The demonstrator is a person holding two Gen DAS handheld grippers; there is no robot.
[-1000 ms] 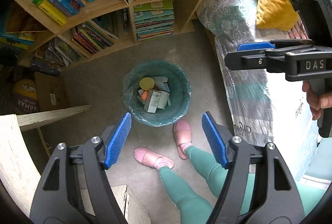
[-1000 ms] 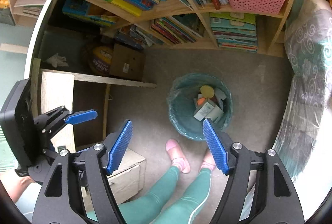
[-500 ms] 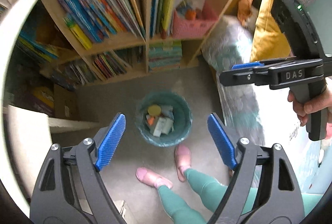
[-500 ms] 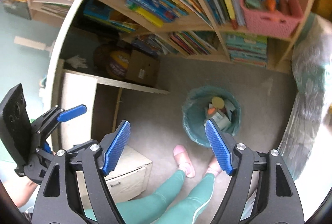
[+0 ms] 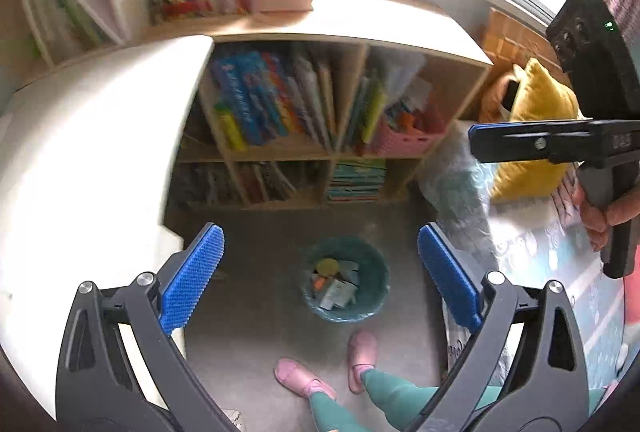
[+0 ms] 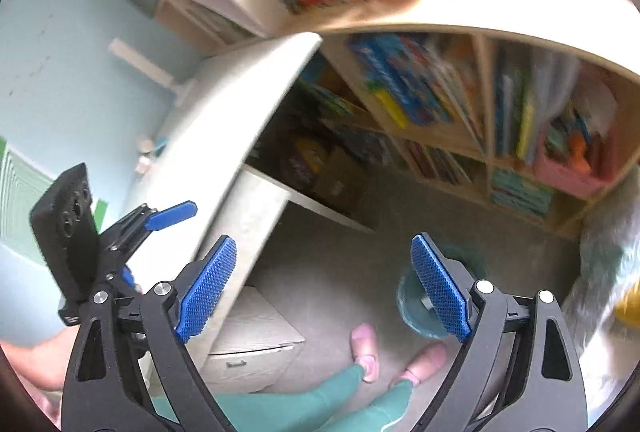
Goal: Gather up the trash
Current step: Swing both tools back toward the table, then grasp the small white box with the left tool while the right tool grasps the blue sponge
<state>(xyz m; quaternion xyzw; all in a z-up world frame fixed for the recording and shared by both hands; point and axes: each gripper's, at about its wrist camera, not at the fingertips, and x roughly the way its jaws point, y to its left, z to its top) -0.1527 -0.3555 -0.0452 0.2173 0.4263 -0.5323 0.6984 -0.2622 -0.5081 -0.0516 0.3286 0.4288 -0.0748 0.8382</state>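
Teal-lined bin (image 5: pixel 346 288): set on the grey floor (image 5: pixel 260 296) before the bookshelf (image 5: pixel 332 147), holding boxes and scraps.
Left gripper (image 5: pixel 320 280): jaws opening, nothing seen between them.
Right gripper (image 6: pixel 324 288): jaws opening, nothing held.
Key relation: the bin is seen far below both; centred between the left fingers, half hidden behind the right gripper's right finger.
Further trash: none made out.

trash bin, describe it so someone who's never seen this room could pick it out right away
Start at the wooden bookshelf packed with books; on the grey floor in front of it stands the trash bin, just beyond a person's pink slippers. It is the only round, teal-lined container there, open-topped, with small boxes and a yellow disc showing inside.
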